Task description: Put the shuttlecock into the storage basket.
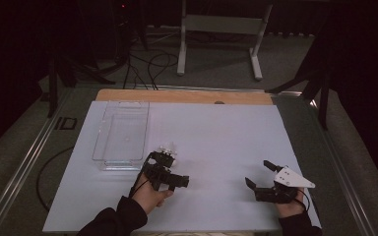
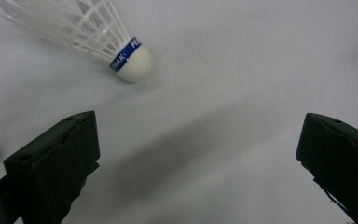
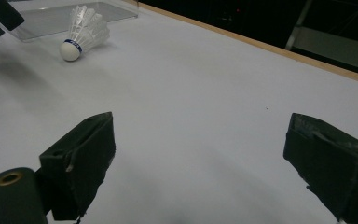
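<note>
Black jaws of my left gripper point(image 2: 198, 154) are standing wide apart with nothing between them, and I am holding them low over the bench point(image 1: 216, 132), I judge to straddle the shuttlecock point(image 2: 98, 32) just ahead. It is lying on its side beside the clear tray point(image 1: 120, 130), its long axis running cork to feathers, the cork pointing towards my jaws and the feathers fanning away. My right gripper point(image 1: 263, 177) is resting well apart, jaws spread too, holding nothing.
</note>
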The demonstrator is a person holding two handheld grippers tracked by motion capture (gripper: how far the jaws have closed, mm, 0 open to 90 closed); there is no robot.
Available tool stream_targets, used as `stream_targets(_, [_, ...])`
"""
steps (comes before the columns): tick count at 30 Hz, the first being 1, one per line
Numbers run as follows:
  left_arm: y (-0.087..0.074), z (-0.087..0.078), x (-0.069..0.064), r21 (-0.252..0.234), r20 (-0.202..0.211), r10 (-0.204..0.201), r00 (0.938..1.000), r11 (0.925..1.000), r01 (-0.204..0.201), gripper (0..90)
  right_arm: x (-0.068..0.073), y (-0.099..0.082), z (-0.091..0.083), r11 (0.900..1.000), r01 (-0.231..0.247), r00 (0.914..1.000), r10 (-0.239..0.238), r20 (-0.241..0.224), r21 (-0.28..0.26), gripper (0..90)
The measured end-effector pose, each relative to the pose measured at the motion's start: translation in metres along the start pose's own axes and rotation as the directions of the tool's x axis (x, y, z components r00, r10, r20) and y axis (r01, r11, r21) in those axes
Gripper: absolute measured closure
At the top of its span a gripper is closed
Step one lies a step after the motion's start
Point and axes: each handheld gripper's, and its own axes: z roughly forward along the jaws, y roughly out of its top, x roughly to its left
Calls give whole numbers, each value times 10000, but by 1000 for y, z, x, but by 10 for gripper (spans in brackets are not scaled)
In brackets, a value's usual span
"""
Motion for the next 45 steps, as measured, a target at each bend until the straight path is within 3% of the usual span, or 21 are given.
stream_targets(3, [5,0,0,399,-26,-250,9997,9989,250,1,0,0,0,10000,-24,10000,24,16,29,92])
stream_targets(7, [9,0,0,564,-182,-297,9994,9979,307,2,0,0,0,10000,-39,10000,39,21,48,92])
stream_targets(13, [22,-2,0,1072,-130,-949,9954,9896,957,1,-1,-1,0,10000,-66,9999,65,113,67,92])
stream_targets(16, [27,-1,-1,1187,-102,-1325,9911,9840,1327,1,-1,-1,0,9999,-55,9999,54,116,85,92])
stream_targets(17, [30,0,-1,1179,53,-1802,9836,9769,1783,2,-1,-1,0,10000,-45,9999,44,117,79,92])
stream_targets(21, [32,4,-2,1313,49,-2163,9763,9680,2138,2,0,-1,0,9999,-65,9999,64,116,79,92])
stream_targets(22, [34,7,-6,1166,-280,-2203,9750,9680,2221,1,0,-1,1,9999,-32,9999,31,110,101,92])
stream_targets(23, [34,7,-6,1166,-280,-2203,9750,9680,2221,2,0,-1,1,9999,-29,9999,28,120,106,93])
stream_targets(24, [36,8,-7,951,-473,-2409,9694,9650,2445,2,0,-1,1,9999,-24,9999,22,122,117,93])
stream_targets(27, [37,10,-8,816,-570,-2585,9643,9615,2626,2,0,-1,1,9999,-20,9999,19,110,115,93])
stream_targets(29, [39,15,-9,912,-543,-2877,9562,9522,2917,2,0,-1,1,9999,-33,9999,31,102,106,93])
stream_targets(30, [41,19,-8,909,-499,-3323,9418,9376,3356,2,0,-1,1,9999,-23,9999,22,104,116,93])
stream_targets(31, [43,21,-7,948,-465,-3467,9368,9321,3497,2,0,-1,1,9999,-27,10000,26,87,116,93])
stream_targets(32, [43,21,-7,948,-465,-3467,9368,9321,3497,2,0,-1,1,9999,-23,9999,22,101,116,93])
stream_targets(33, [45,24,-7,966,-498,-3622,9308,9258,3655,2,0,-1,1,9999,-17,9999,16,115,118,93])
stream_targets(36, [49,29,-5,620,-728,-4173,9059,9046,4217,2,0,-1,0,9999,-22,9999,20,156,130,93])
stream_targets(37, [49,29,-5,620,-728,-4173,9059,9046,4217,1,0,-1,0,9999,-22,9999,20,156,130,93])
stream_targets(38, [51,29,-4,349,-969,-4290,8981,9003,4338,2,0,-1,0,9999,-36,9999,34,168,138,93])
stream_targets(39, [51,29,-4,349,-969,-4290,8981,9003,4338,2,0,-1,0,9999,-36,9999,34,164,139,93])
stream_targets(44, [52,33,1,61,-1049,-4783,8719,8764,4815,1,0,-1,1,9998,-14,9998,11,177,173,94])
stream_targets(45, [51,37,4,72,-1172,-4956,8606,8661,4998,1,0,-1,1,9998,-26,9999,23,168,184,94])
